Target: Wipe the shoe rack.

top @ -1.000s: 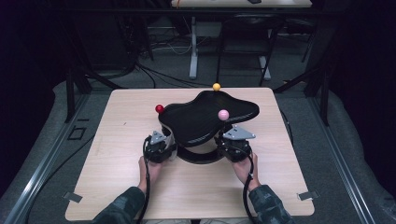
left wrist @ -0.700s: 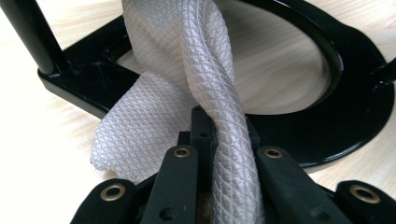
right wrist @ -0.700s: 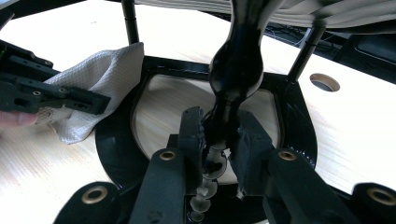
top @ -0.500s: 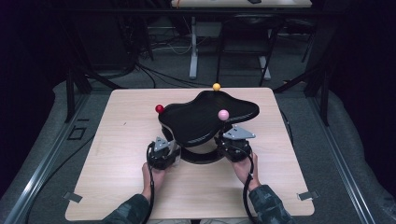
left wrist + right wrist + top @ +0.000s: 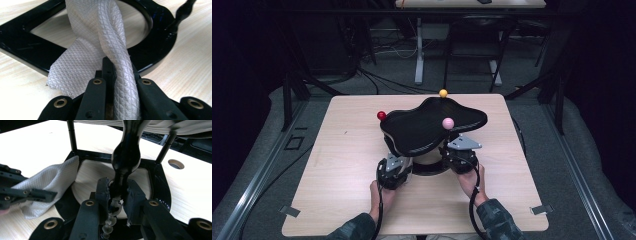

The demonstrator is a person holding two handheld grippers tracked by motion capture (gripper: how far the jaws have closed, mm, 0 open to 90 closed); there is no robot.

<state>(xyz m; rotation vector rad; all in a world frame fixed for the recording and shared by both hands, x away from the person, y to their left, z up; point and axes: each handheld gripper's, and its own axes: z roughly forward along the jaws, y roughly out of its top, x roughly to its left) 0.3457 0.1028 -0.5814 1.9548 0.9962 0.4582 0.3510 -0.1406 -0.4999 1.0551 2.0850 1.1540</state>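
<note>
Stand: a black stand (image 5: 432, 132) sits on the pale wooden worktop (image 5: 342, 150), with a wavy black top held over a flat black base frame (image 5: 22, 48) by thin posts.
Balls: a red ball (image 5: 382, 116) at the stand's left edge, a yellow ball (image 5: 443, 93) at its far edge, a pink ball (image 5: 448, 123) on its near right part.
Cloth: a white, diamond-patterned cloth (image 5: 100, 37) is at the stand's near left side, lying over the base frame and bunched into a twisted roll that runs up from the jaws; in the right gripper view the cloth (image 5: 53, 182) drapes over the frame's left corner.
Left gripper: the left gripper (image 5: 393, 172) is at the stand's near left corner; its jaws are pinched tight on the cloth's roll, as the left gripper view (image 5: 117, 72) shows.
Right gripper: the right gripper (image 5: 460, 157) is at the stand's near right side, under the top's edge; its jaws (image 5: 117, 192) are clamped on a glossy black curvy post (image 5: 126, 157) that rises from the base toward the top.
Hands: the person's left hand (image 5: 380, 192) and right hand (image 5: 472, 180) hold the grippers from the worktop's near side, in dark patterned sleeves.
Base opening: bare worktop wood shows through the frame's rounded opening, just behind the cloth.
</note>
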